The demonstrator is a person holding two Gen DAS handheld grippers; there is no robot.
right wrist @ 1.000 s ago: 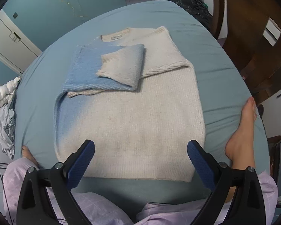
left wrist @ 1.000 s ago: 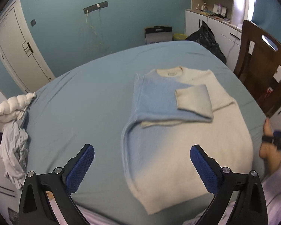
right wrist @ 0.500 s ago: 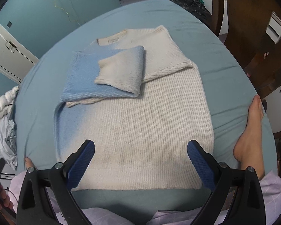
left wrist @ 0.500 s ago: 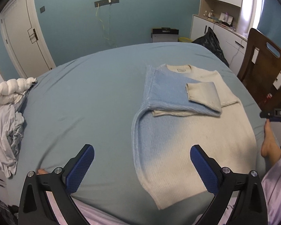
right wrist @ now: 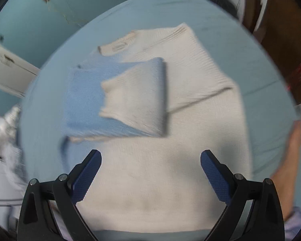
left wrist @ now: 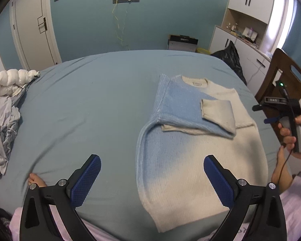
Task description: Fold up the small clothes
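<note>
A cream and pale-blue knit sweater (left wrist: 200,154) lies flat on the bed (left wrist: 90,110), spread over the right half of the blue sheet and reaching down to the near edge. Both sleeves are folded in across the chest: the blue sleeve (left wrist: 176,108) runs across from the left side, and its cream cuff (left wrist: 218,112) rests on top toward the right shoulder. The neckline with its small label points to the far edge of the bed. The hem lies nearest the person.

The left tongs (left wrist: 152,177) hang wide apart above the near edge, holding nothing — 1 blue pad over bare sheet, the other over the lower body of the sweater. The right tongs (right wrist: 151,171) are also spread wide and empty, held over the lower middle of the sweater (right wrist: 160,160); that view is blurred, so fine detail is lost. In the left wrist view the right hand (left wrist: 295,134) grips its tool handle beside the right edge of the bed, well apart from the cloth.

A heap of white and grey clothes (left wrist: 4,108) sits at the left edge of the bed. A bare foot (left wrist: 35,180) shows at the near left edge, another foot (right wrist: 289,156) by the right edge. A wooden chair (left wrist: 287,84) stands off the far right corner, a black bag (left wrist: 230,58) beyond the far edge, and a white door (left wrist: 34,28) behind the far left corner.
</note>
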